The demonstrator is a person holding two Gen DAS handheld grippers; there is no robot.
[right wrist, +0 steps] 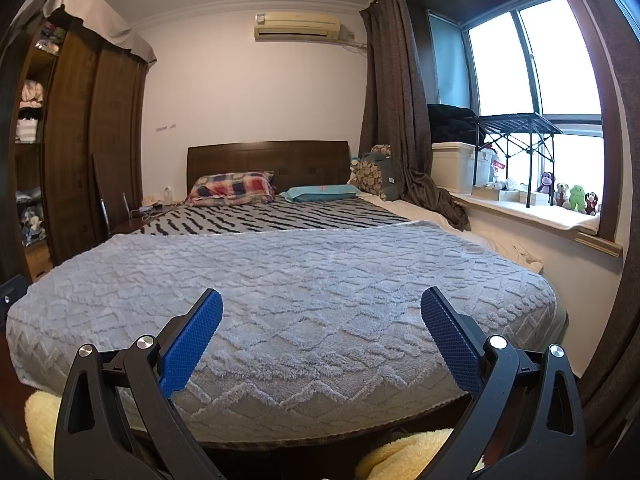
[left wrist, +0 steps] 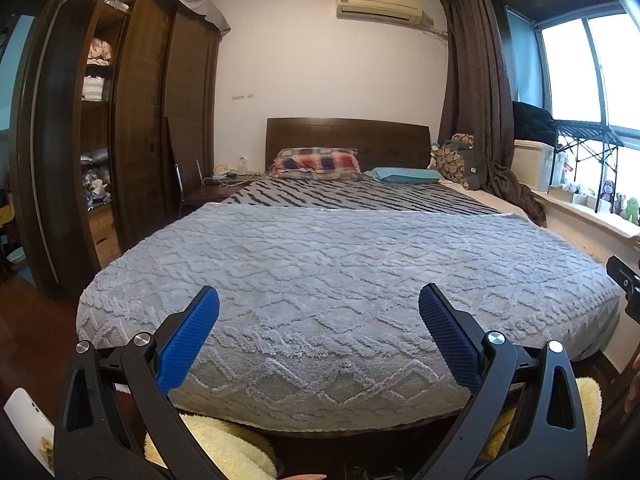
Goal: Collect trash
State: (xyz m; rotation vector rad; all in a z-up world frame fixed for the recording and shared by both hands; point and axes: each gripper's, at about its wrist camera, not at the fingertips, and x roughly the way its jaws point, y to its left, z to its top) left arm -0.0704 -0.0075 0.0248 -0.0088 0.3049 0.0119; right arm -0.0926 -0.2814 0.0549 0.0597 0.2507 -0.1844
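- A big bed (left wrist: 340, 280) with a fluffy gray blanket (right wrist: 280, 300) lies just past the fingers
- Far ahead, two pillows lean by a brown headboard (left wrist: 347, 136)
- A tall brown wardrobe (left wrist: 136, 112) stands left
- A bright window (right wrist: 536, 68) and dark curtain (right wrist: 390, 92) are right

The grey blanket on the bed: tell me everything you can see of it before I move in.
The grey blanket looks plush, with a raised zigzag and diamond pattern. It lies spread flat over the foot half of the bed, its far edge straight across a black-and-white striped sheet, its near edge draping over the mattress end. Nothing rests on it in either view. Both open claws hang in front of it, not touching.
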